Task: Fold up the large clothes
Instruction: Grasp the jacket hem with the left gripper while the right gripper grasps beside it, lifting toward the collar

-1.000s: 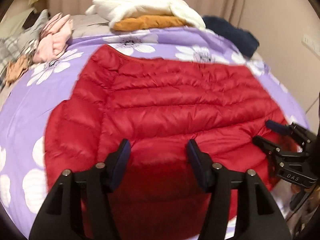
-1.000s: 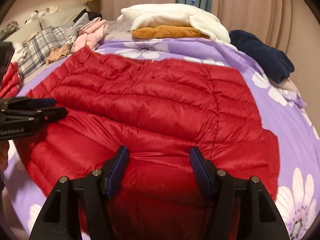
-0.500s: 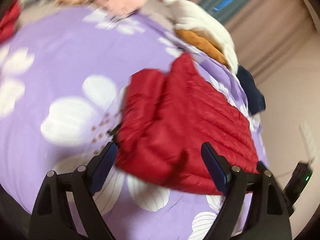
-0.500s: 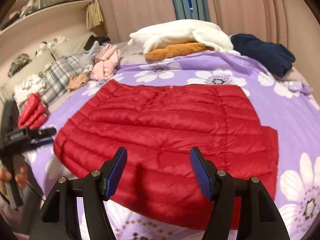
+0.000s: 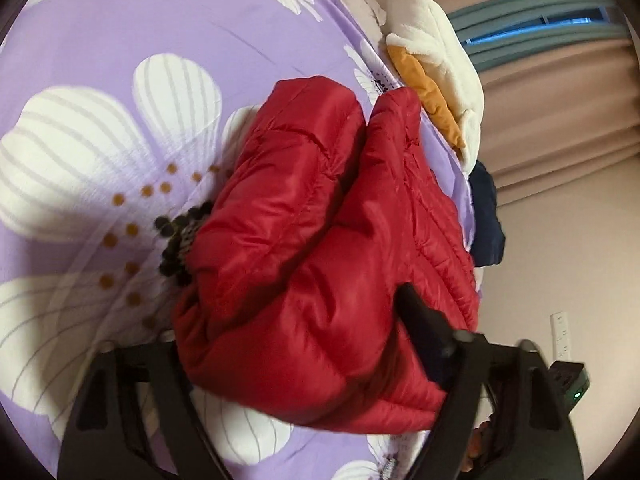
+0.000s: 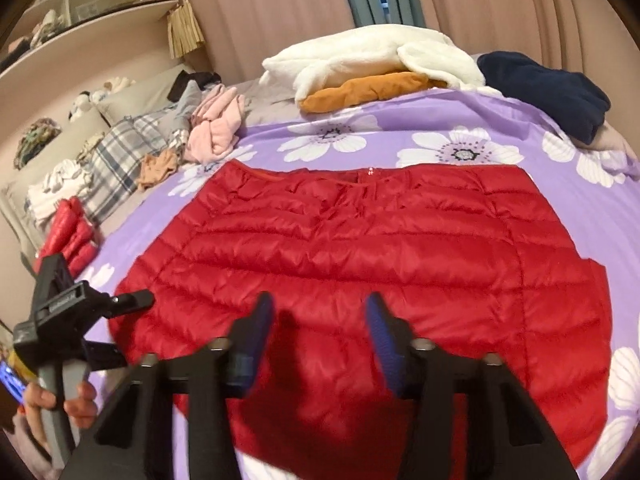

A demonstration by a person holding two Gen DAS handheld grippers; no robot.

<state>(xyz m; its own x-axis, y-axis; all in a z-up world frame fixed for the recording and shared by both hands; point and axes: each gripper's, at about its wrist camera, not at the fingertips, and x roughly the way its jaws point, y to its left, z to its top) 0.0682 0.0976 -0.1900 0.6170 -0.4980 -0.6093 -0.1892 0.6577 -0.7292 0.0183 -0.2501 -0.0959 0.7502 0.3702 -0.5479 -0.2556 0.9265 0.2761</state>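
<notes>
Left gripper — left finger hidden behind the red jacket, pad contact indeterminate. Jacket's near hem cut off by the right wrist frame's lower edge — shelf contents too blurred to identify.

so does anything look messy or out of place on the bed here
Mostly the far left side: a pink top, plaid cloth and other small garments lie crumpled in a heap, unfolded. The red jacket lies flat on the purple sheet, but its left edge is bunched up between the left gripper's closing jaws. Nothing looks damaged.
</notes>
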